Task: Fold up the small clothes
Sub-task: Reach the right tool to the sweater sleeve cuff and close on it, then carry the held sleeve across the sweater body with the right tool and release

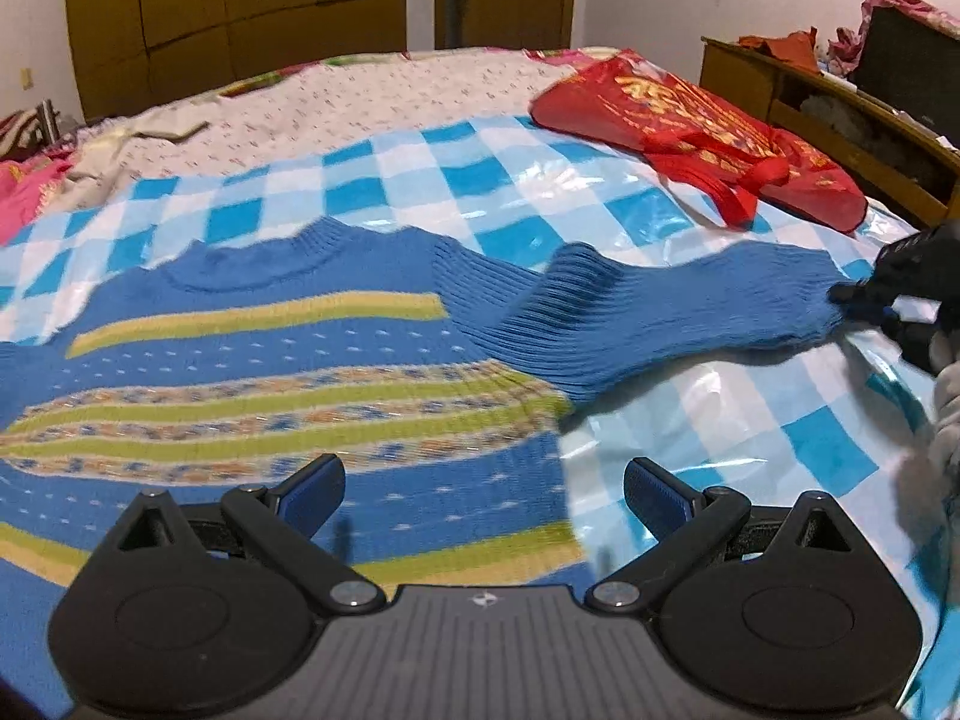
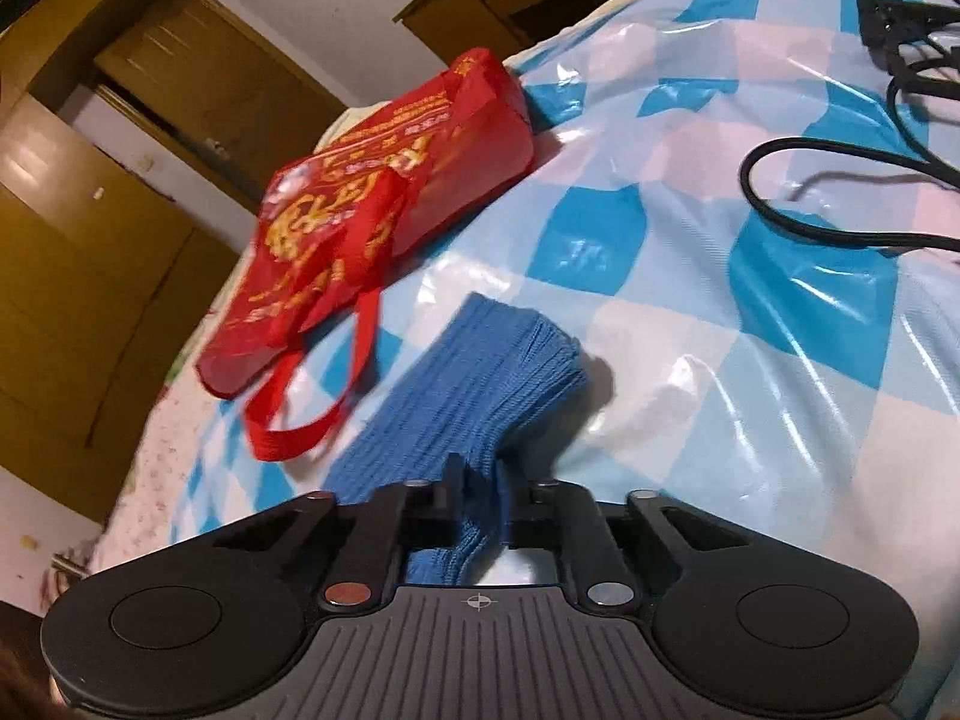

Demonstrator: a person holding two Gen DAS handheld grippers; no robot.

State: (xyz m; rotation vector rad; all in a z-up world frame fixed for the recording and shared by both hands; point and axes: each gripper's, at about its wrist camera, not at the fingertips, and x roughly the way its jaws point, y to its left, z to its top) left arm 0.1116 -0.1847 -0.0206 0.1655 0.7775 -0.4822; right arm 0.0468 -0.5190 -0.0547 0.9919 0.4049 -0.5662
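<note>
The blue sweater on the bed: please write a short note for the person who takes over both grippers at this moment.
Right gripper: jaws shut on the cuff end of the sleeve, which stretches out to the side.
Left gripper: jaws open, holding nothing, over the lower body of the blue sweater.
The sweater lies face up, spread on the checkered plastic sheet; a red bag lies beyond it.
Done: sleeve grasped. No fold shows yet.
Left: probably bring this sleeve across the body, then fold the rest.
</note>
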